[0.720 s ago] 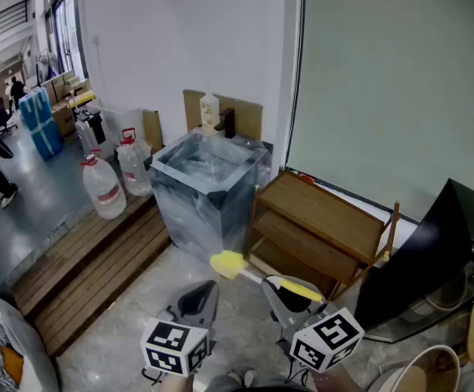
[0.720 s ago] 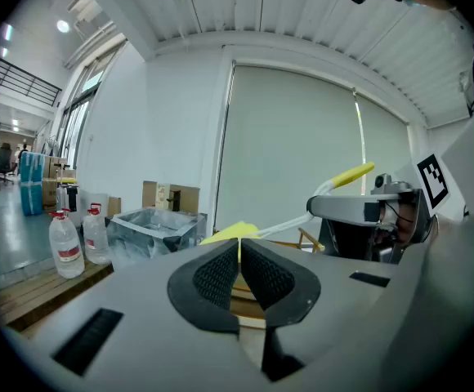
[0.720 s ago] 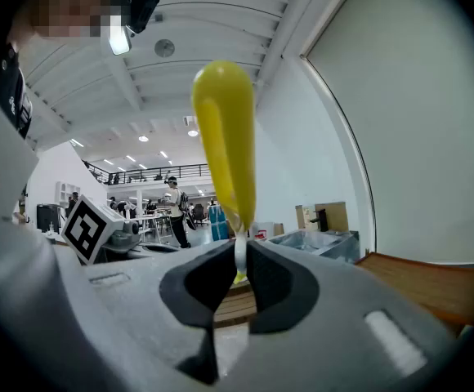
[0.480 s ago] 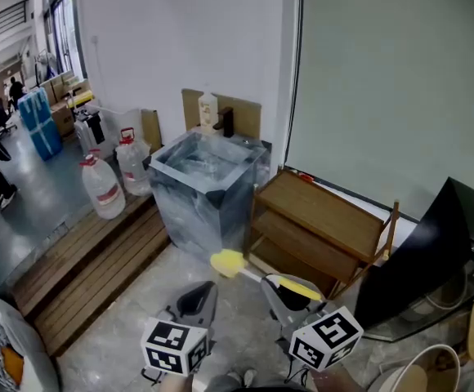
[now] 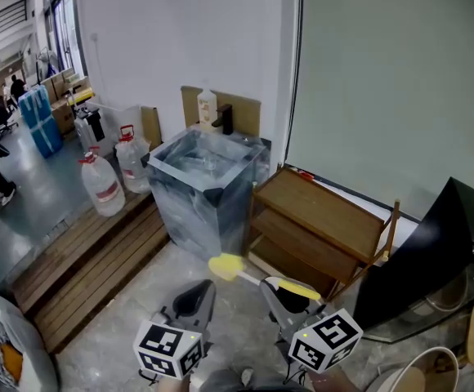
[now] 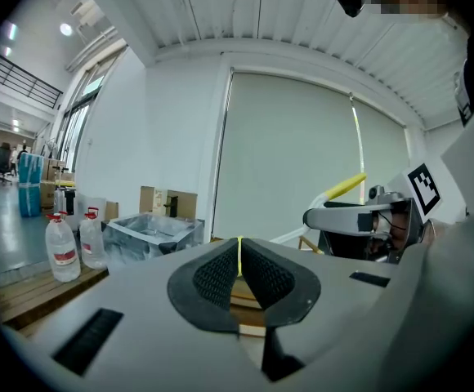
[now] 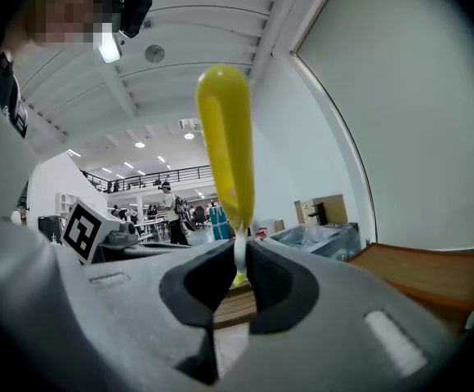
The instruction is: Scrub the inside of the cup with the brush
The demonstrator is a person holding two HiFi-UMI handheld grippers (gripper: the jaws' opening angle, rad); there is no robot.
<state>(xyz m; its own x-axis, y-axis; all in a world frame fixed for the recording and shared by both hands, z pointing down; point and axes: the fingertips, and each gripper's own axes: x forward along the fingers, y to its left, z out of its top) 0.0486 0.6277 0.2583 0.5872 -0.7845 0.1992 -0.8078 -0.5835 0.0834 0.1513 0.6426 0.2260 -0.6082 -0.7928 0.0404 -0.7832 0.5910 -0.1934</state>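
Observation:
My right gripper [image 5: 289, 294] is shut on a brush [image 5: 227, 265] with a yellow head, a thin white neck and a yellow handle. It holds the brush low in the head view, pointing up and left. In the right gripper view the brush [image 7: 225, 141] rises straight out of my right gripper [image 7: 241, 261], whose pads pinch the white neck. My left gripper [image 5: 194, 299] hovers beside it on the left, jaws together. In the left gripper view my left gripper [image 6: 239, 266] shows only a thin slit between its pads, and the right gripper [image 6: 353, 219] with the brush is at right. No cup is in view.
A plastic-wrapped sink tank [image 5: 207, 180] stands ahead with a bottle and a tap behind it. Two water jugs [image 5: 102, 188] sit to its left on wooden decking [image 5: 82, 268]. A low wooden shelf [image 5: 323, 223] is at right, then a black panel [image 5: 421, 260] and a white bucket [image 5: 427, 371].
The left gripper has dropped a little down and to the left. The brush and the right gripper have barely moved.

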